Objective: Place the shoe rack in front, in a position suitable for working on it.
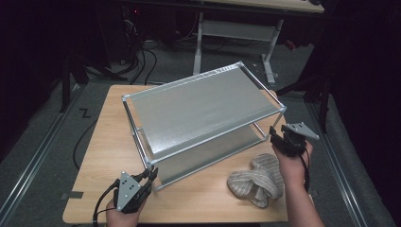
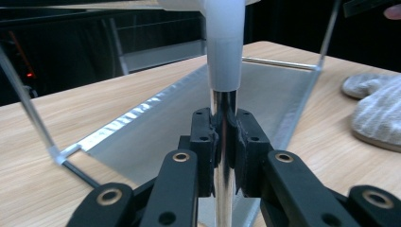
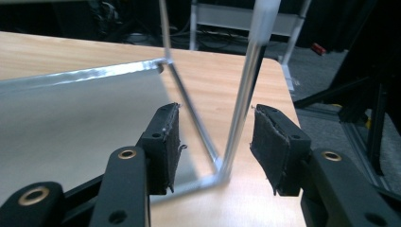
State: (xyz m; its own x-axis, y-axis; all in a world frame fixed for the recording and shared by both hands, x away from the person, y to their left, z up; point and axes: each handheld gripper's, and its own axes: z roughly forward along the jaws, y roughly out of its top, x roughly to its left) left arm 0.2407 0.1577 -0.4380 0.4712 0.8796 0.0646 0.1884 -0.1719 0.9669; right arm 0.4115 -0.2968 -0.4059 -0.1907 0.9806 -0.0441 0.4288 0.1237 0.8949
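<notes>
My left tool (image 1: 150, 176) clamps the near corner post (image 2: 224, 137) of the two-tier metal rack (image 1: 198, 106), at seven o'clock on the tabletop (image 1: 104, 142). A striped cloth (image 1: 257, 179) lies at five o'clock. Farther off, at three o'clock, my right tool (image 1: 274, 135) stands released, jaws either side of another post (image 3: 241, 104).
</notes>
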